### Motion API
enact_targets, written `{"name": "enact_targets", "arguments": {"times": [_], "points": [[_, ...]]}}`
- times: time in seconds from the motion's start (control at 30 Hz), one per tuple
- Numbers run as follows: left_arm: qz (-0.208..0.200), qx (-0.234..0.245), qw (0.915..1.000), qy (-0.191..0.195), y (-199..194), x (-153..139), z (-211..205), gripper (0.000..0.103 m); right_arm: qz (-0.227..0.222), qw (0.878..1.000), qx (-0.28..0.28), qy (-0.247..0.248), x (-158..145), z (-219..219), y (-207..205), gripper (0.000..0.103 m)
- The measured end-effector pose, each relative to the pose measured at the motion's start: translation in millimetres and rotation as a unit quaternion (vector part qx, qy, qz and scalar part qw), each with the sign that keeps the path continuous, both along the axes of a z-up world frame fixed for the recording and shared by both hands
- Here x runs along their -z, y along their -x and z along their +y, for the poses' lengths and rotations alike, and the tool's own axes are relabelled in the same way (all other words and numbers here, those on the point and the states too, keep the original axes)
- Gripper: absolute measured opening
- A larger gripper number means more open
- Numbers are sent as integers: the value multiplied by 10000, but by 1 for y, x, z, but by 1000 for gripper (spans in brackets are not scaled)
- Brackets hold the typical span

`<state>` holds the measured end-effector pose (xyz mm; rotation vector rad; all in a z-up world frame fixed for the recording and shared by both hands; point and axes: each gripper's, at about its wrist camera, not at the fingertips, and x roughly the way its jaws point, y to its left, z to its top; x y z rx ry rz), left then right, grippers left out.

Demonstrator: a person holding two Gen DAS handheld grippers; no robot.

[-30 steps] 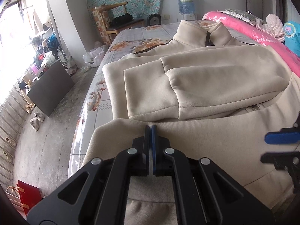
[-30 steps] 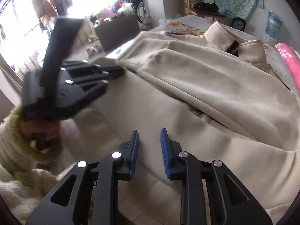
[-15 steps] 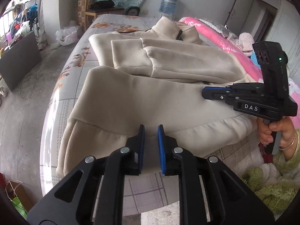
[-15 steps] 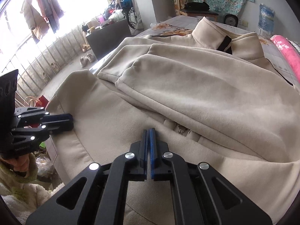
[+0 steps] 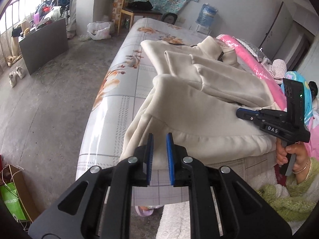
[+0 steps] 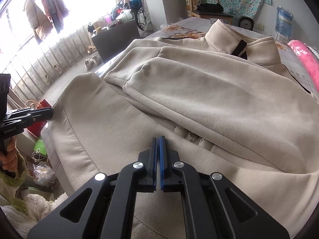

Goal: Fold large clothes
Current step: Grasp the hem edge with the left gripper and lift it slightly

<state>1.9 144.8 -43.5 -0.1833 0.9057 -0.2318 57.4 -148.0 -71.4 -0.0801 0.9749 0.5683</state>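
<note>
**Step in hand: hem re-grip before lengthwise fold**

Left gripper: jaws slightly apart, empty, just off the hem corner. Right gripper: jaws closed, apparently empty, over the lower body. Jacket lies on the bed, sleeves folded in. Next move calls for pinching both hem corners.

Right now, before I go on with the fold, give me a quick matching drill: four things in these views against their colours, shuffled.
Things:
1. jacket
2. quilt along the bed's far edge
3. water bottle by the wall
4. chair behind the bed

Colours:
A. blue
B. brown wood
C. cream
D. pink

Pairs: 1-C, 2-D, 3-A, 4-B
</note>
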Motion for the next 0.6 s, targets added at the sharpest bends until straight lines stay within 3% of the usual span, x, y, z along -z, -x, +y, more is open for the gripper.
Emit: {"name": "enact_targets", "arguments": {"times": [0.13, 0.27, 0.33, 0.47, 0.6], "points": [[-194, 58, 9998, 30, -23, -3, -9, 13, -7, 10000, 7, 0, 0, 0, 0, 1], [229, -50, 9997, -103, -61, 19, -15, 13, 7, 10000, 14, -17, -1, 0, 1, 1], [153, -192, 9997, 44, -65, 20, -9, 13, 3, 10000, 17, -23, -1, 0, 1, 1], [-76, -585, 9976, -354, -62, 7, -9, 13, 4, 10000, 36, -77, 0, -2, 1, 1], [-415, 104, 9988, 220, -48, -15, -38, 16, 77, 9997, 63, -201, 1, -4, -1, 1]]}}
